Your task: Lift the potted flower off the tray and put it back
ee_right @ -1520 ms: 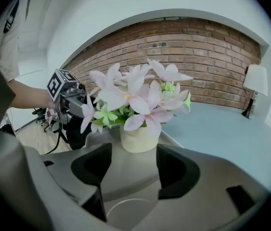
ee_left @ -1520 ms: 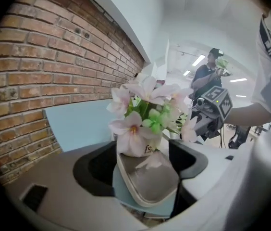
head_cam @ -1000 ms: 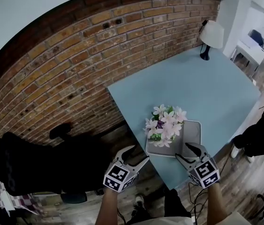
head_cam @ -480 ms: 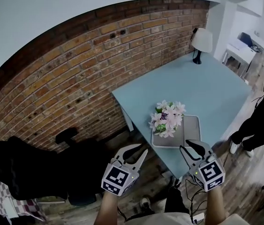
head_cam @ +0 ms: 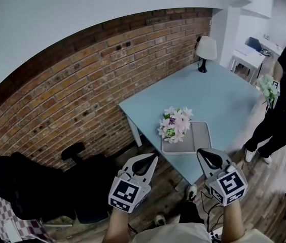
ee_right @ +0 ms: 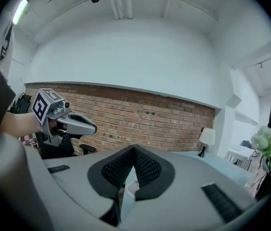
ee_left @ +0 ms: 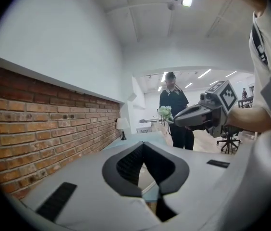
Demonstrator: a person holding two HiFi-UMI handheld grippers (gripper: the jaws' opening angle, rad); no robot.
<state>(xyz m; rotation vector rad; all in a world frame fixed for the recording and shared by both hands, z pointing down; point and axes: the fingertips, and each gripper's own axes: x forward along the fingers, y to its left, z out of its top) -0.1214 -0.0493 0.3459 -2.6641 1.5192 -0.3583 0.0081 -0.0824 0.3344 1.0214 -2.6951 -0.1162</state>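
Note:
The potted flower, pink and white blooms, stands on the left part of a grey tray near the front edge of the light blue table. Both grippers hang in the air short of that edge, apart from pot and tray. My left gripper is shut and holds nothing. The jaws of my right gripper are closing, tips together, with nothing between them. In the left gripper view the left gripper points level past the right gripper. The right gripper view shows the right gripper empty.
A brick wall runs behind the table. A white lamp stands at the far corner. A person at the right holds a flower bunch. A black chair and a dark coat are at the left.
Both grippers have risen and their jaws have closed from wide open. The view has pulled back from the table. A person with flowers has come in at the right.

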